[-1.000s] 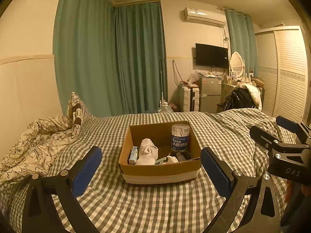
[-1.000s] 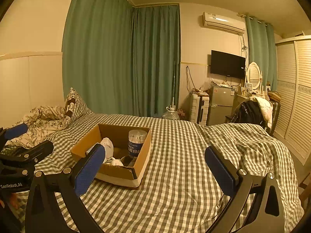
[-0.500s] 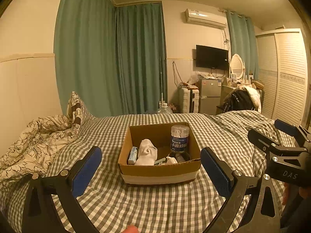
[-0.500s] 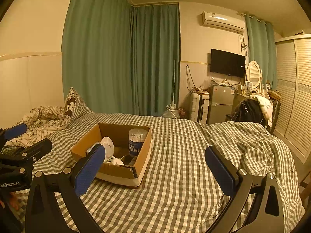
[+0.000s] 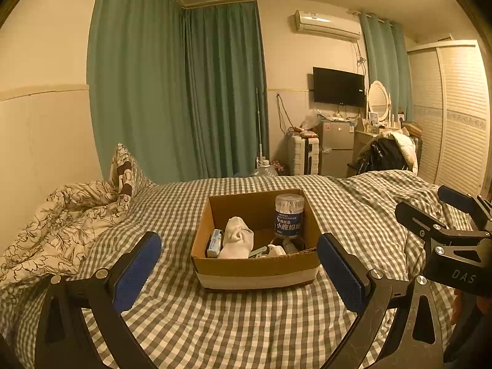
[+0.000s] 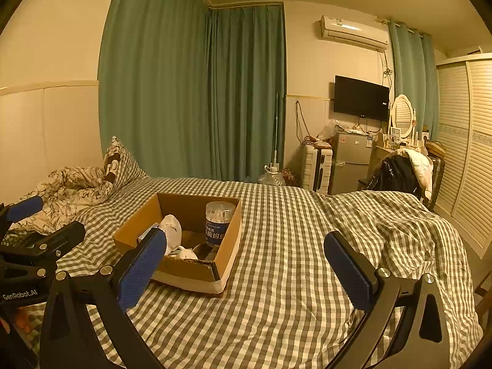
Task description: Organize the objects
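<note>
An open cardboard box sits on the checked bed cover; it also shows in the right wrist view. Inside stand a clear cotton-swab jar with a blue label, a rolled white sock, a small pale packet and some small items I cannot make out. My left gripper is open and empty, held in front of the box. My right gripper is open and empty, to the right of the box. Each gripper shows at the edge of the other's view.
A floral quilt and a pillow lie at the bed's left end. The checked cover bunches up at the right. Beyond the bed are green curtains, a small fridge, a suitcase, a clothes-draped chair and a wardrobe.
Both grippers have barely shifted; the views tilt very slightly. Nothing in the box has moved and both grippers stay open.
</note>
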Action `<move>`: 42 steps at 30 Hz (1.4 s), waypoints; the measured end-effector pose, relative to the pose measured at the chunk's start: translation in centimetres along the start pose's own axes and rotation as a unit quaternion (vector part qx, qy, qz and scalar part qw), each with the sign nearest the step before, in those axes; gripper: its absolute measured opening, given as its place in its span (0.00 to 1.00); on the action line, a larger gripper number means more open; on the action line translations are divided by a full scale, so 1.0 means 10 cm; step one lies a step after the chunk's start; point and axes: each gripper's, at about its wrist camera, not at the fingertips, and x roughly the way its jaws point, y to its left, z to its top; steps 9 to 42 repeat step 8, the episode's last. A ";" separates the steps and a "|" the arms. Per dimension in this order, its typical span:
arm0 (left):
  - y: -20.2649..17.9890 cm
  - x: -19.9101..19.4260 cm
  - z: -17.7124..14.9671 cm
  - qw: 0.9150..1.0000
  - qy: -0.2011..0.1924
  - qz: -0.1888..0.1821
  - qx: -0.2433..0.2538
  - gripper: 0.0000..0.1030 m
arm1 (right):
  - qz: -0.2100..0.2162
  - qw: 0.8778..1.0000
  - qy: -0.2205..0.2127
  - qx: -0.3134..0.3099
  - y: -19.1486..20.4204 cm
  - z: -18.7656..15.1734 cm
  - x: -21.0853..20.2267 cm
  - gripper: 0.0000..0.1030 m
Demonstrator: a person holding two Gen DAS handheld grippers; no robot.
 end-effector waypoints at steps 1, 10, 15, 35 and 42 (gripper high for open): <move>0.00 0.00 0.00 1.000 0.000 0.000 0.000 1.00 | 0.000 1.000 0.001 0.000 0.00 0.00 0.00 1.00; 0.01 0.00 0.00 1.000 0.000 -0.003 -0.002 1.00 | 0.001 1.000 0.003 0.002 0.00 -0.02 0.01 1.00; 0.01 0.00 0.00 1.000 0.000 -0.003 -0.002 1.00 | 0.001 1.000 0.003 0.002 0.00 -0.02 0.01 1.00; 0.01 0.00 0.00 1.000 0.000 -0.003 -0.002 1.00 | 0.001 1.000 0.003 0.002 0.00 -0.02 0.01 1.00; 0.01 0.00 0.00 1.000 0.000 -0.003 -0.002 1.00 | 0.001 1.000 0.003 0.002 0.00 -0.02 0.01 1.00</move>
